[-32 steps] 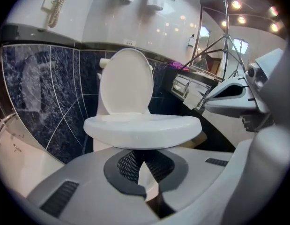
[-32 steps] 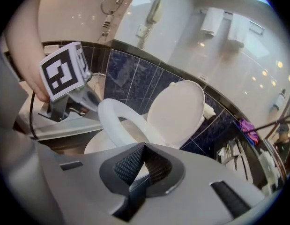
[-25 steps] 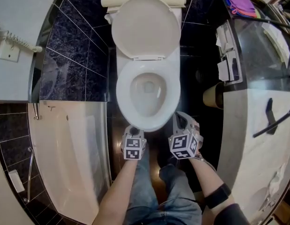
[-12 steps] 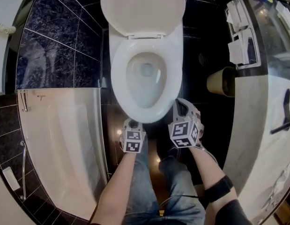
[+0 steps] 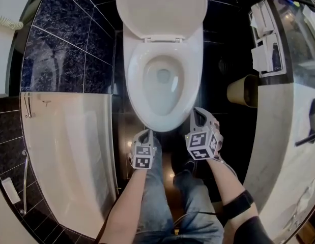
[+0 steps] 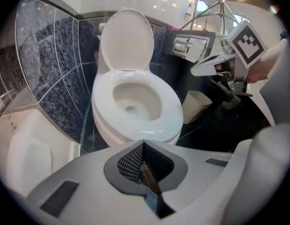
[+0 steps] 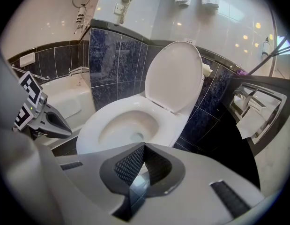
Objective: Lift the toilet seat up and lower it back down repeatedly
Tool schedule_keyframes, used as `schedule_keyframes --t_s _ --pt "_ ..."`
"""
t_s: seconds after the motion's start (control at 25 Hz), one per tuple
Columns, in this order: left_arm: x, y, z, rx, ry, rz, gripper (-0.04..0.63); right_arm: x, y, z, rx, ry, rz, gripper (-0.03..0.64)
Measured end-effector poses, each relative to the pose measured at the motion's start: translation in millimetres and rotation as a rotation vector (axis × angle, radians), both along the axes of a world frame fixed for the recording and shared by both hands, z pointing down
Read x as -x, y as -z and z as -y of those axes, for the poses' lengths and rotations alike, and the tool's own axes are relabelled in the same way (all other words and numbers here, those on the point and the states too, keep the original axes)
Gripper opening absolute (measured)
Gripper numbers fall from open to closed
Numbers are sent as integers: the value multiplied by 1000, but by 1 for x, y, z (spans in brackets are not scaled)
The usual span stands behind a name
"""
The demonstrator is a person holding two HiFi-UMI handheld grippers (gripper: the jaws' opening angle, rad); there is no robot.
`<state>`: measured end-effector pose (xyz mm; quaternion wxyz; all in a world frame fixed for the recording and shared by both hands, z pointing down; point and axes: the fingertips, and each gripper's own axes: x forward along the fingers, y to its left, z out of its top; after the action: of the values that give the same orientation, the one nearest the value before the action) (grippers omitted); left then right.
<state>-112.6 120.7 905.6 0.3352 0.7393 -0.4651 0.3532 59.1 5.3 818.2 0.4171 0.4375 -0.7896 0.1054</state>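
Observation:
A white toilet fills the top middle of the head view. Its seat [image 5: 194, 80] lies flat on the bowl and the lid [image 5: 161, 9] stands raised against the tank. My left gripper [image 5: 147, 134] hangs just before the bowl's front rim, shut and empty, apart from the seat [image 6: 169, 118]. My right gripper [image 5: 197, 114] is beside the bowl's front right, also shut with nothing in it. In the right gripper view the seat [image 7: 94, 125] and raised lid [image 7: 175, 76] sit beyond the closed jaws.
A white bathtub [image 5: 70, 156] runs along the left behind dark tiles. A tan waste bin [image 5: 242, 90] stands right of the bowl, under a paper holder [image 5: 264, 39] and a marble counter [image 5: 289, 136]. The person's legs in jeans [image 5: 162, 197] are below the grippers.
Both grippers have sunk in front of the bowl, the left one also sliding a little. The head view has tipped, so the toilet sits higher in the picture. Seat and lid have not moved.

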Motion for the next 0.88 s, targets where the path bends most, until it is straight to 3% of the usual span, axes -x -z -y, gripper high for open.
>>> schedule_keyframes --t_s 0.32,0.88 --pt "-2 84 36 -88 23 -26 -9 9 62 -2 -6 -10 38 18" --pt "-13 379 99 -360 42 -74 -9 34 317 10 -113 -6 215 18"
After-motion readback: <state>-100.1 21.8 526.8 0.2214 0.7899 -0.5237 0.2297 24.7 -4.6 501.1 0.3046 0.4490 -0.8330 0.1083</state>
